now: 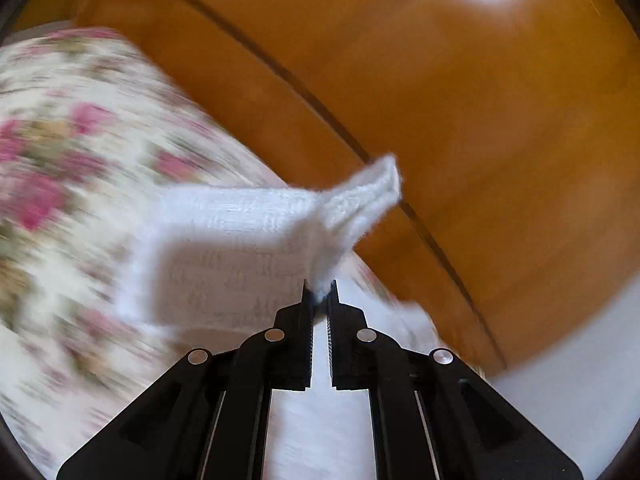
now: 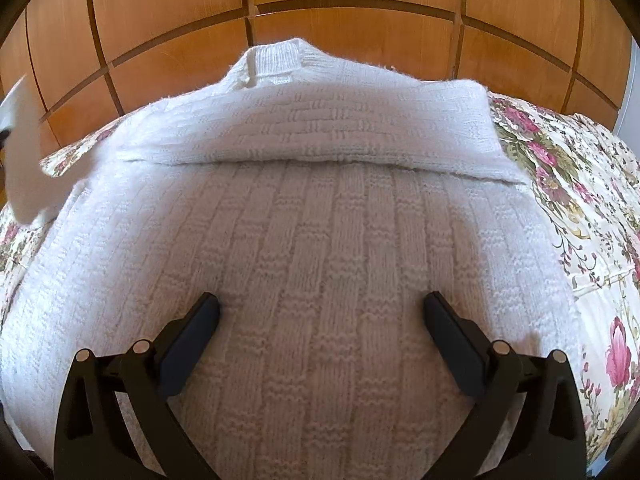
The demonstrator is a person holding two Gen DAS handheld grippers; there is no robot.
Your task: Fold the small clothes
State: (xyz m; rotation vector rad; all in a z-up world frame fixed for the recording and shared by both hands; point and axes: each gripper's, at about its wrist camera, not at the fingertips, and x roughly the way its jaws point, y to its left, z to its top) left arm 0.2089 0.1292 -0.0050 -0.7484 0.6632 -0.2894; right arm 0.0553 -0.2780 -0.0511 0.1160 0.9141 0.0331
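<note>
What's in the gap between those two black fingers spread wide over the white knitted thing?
In the right wrist view, only the white knitted sweater shows between the open right gripper's fingers; nothing else lies there.

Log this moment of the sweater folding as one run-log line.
left hand-held gripper: shut on sweater sleeve, lifted | right hand-held gripper: open over white knit sweater | surface: floral bedspread
</note>
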